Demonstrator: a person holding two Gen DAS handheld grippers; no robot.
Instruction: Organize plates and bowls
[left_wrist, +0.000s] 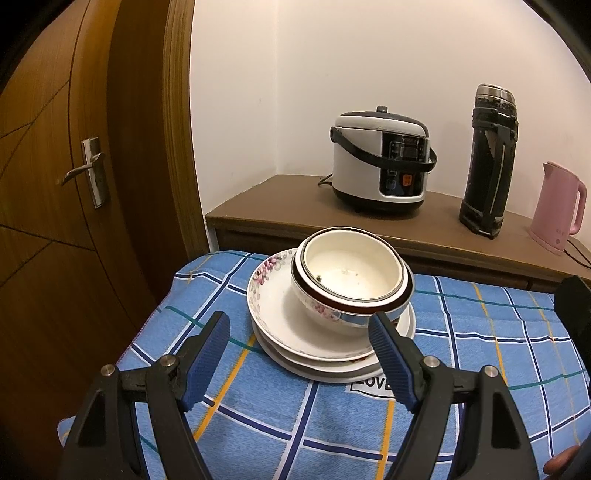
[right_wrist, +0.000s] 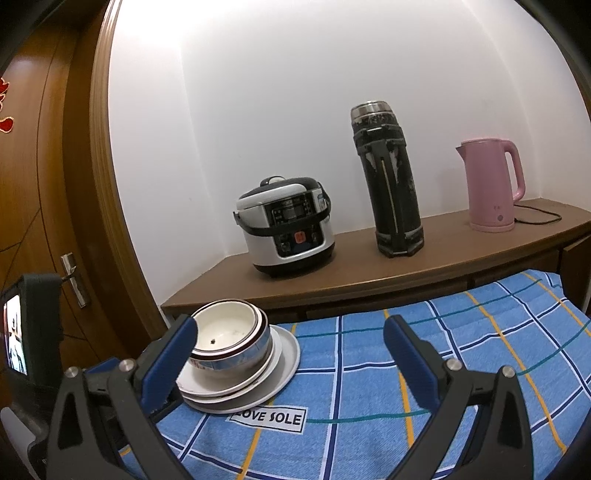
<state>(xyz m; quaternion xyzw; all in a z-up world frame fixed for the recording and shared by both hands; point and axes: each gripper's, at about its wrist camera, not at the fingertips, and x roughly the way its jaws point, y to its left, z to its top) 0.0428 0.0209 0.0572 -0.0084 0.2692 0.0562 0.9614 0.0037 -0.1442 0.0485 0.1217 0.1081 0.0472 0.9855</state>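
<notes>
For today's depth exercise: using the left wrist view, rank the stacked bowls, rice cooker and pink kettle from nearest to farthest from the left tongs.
1. Stacked bowls, just ahead of the left tongs, on the plates.
2. Rice cooker, on the shelf behind.
3. Pink kettle, far right of the shelf.

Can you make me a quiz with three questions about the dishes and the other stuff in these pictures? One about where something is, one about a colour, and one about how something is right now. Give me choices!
1. Where do the bowls sit?
A. on the stacked plates
B. on the wooden counter
C. inside the rice cooker

2. What colour is the kettle?
A. green
B. pink
C. yellow

3. How are the jaws of the left gripper?
A. shut on a bowl
B. shut on a plate
C. open, holding nothing

Answers:
1 A, the bowls rest nested on the plates on the blue checked cloth.
2 B, its body and handle are pink.
3 C, the blue pads stand wide apart with nothing between them.
</notes>
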